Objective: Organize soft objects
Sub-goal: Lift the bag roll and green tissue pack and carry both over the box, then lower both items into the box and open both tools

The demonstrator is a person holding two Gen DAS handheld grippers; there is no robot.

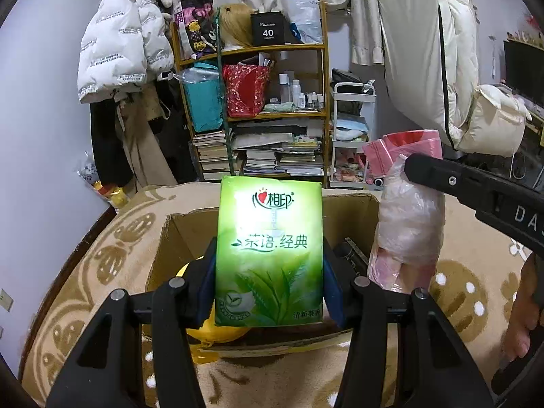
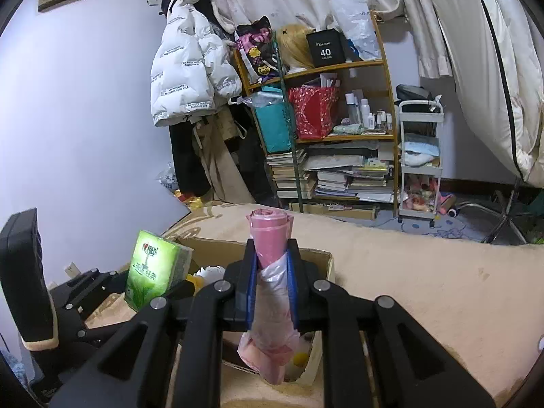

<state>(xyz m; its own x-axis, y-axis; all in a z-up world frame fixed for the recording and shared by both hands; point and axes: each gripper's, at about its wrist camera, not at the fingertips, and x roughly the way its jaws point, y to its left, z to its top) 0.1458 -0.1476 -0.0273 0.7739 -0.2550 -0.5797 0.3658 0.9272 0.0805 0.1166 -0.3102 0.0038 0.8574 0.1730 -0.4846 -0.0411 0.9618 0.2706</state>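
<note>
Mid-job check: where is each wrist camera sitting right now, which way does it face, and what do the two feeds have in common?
Left wrist: on the left gripper, facing the shelf; its fingers clamp a tissue pack above the box. The right gripper and the hand show at right.
Right wrist: on the right gripper, facing the same way; its fingers clamp a pink bag roll over the box. The left gripper shows at left.
Shared: tissue pack, roll, box, shelf, white jacket.

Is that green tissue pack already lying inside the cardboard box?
No, the left claw holds the green tissue pack upright above the cardboard box.
</note>
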